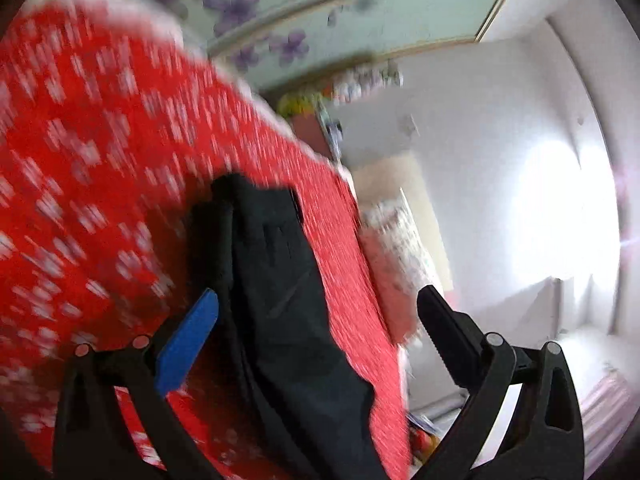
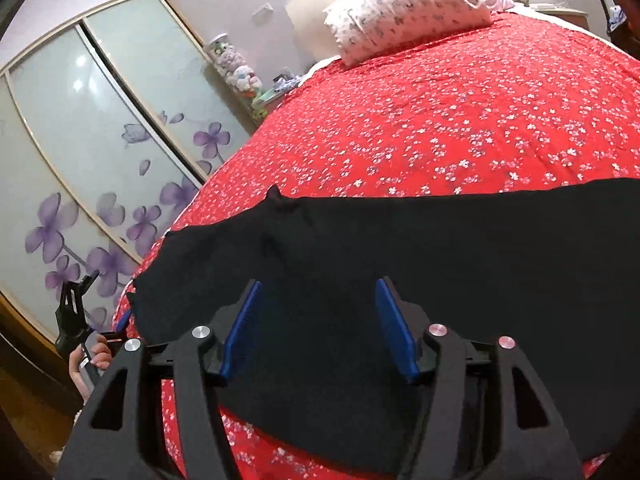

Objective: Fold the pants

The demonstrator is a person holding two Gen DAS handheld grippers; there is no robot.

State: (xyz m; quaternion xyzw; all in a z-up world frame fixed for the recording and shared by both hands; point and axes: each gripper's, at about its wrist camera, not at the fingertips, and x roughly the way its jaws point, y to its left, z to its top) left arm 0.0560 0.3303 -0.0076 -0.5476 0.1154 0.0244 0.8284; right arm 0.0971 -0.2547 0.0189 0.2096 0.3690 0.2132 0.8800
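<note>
**Black pants lying across the red bedspread, both claws open**

The black pants (image 2: pixel 400 248) are lying spread across the near part of the bed, on the red flowered bedspread (image 2: pixel 440 120), running from the left edge of the bed toward the right side of your right wrist view. In your left wrist view the pants (image 1: pixel 280 280) are showing as a dark strip running away from you over the same bedspread (image 1: pixel 100 160), and that picture is blurring badly.

You are holding your right claw (image 2: pixel 318 328) over the pants with its blue pads wide apart, gripping nothing. Your left claw (image 1: pixel 320 340) is also standing wide open, the pants showing between its fingers; whether either finger is touching the cloth you cannot tell from here. Your left hand (image 2: pixel 90 364) is showing at the bed's left edge.

A flowered pillow (image 2: pixel 408 4) is lying at the head of the bed. A wardrobe (image 2: pixel 100 140) with purple flowers on its sliding doors is standing beside the bed.
</note>
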